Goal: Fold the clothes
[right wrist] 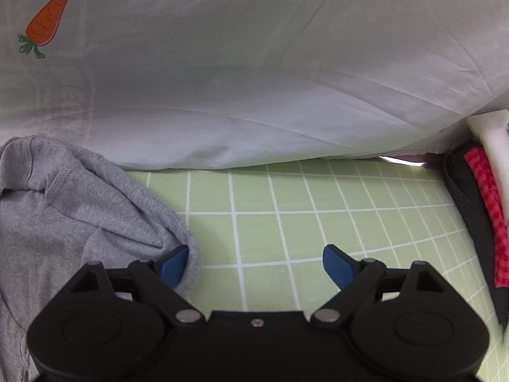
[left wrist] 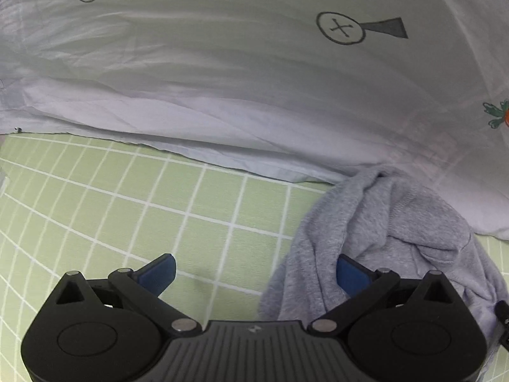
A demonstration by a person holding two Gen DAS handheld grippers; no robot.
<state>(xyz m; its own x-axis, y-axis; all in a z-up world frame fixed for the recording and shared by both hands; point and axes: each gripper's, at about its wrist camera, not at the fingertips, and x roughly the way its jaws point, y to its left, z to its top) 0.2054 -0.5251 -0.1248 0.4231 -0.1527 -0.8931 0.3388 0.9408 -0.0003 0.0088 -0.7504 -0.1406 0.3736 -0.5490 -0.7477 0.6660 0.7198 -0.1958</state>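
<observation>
Tongs spread wide, gripping nothing. Left gripper (left wrist: 254,270) over grey garment (left wrist: 397,222) edge. Right gripper (right wrist: 254,264) beside it, left pad (right wrist: 173,264) touching cloth.

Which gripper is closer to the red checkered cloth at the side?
Right. The right gripper has the red checkered cloth just off to its right side, across the green grid sheet. The left gripper doesn't see that cloth at all.
</observation>
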